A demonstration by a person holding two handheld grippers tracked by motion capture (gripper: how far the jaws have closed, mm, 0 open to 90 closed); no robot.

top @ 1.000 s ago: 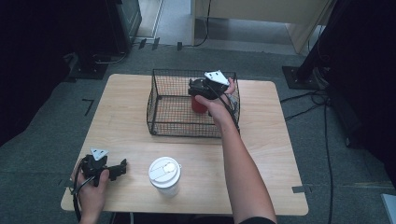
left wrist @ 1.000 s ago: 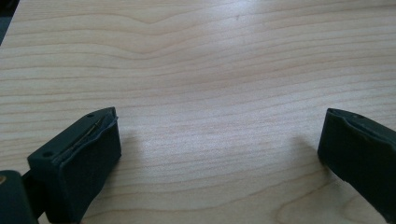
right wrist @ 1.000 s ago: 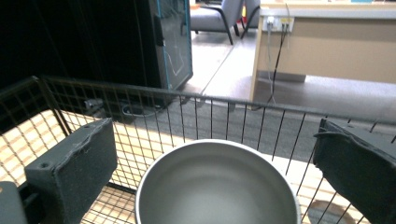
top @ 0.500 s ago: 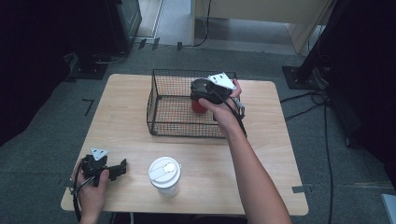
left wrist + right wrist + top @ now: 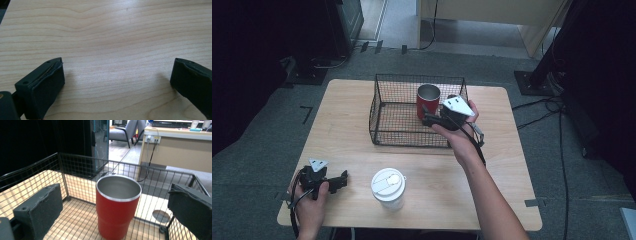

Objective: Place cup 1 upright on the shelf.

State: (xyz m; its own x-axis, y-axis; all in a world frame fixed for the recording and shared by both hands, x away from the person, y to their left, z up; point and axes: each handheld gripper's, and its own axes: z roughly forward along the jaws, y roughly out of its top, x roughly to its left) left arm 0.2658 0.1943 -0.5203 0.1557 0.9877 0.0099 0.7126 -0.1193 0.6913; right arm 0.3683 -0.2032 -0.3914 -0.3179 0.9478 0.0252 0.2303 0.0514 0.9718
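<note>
Standing upright inside a black wire-mesh basket (image 5: pixel 394 131) near the far edge of the table (image 5: pixel 512 165), a red tumbler (image 5: pixel 428 101) shows a brushed steel lining and a thin metal rim; its body is a smooth cylinder tapering slightly toward the base. It sits toward the basket's right end, close to the far wall. In the right gripper view the tumbler (image 5: pixel 117 206) rises between the two black jaws without touching either, the basket (image 5: pixel 75 170) grid running around it and pale wood showing through the floor wires.

The right tongs (image 5: pixel 428 120) hover over the basket's right end, jaws spread wide and holding nothing, a grey three-cornered plate on top and a cable trailing along the forearm.

The left tongs (image 5: pixel 343 180) lie by the near left corner of the table, gripped in the left hand (image 5: pixel 309 210), jaws wide apart and empty. In the left gripper view the blunt, matte rubbery pads sit low over light wood with wavy grain.

A paper cup (image 5: pixel 388 187) with a white plastic lid stands near the near edge, just right of the left tongs.
</note>
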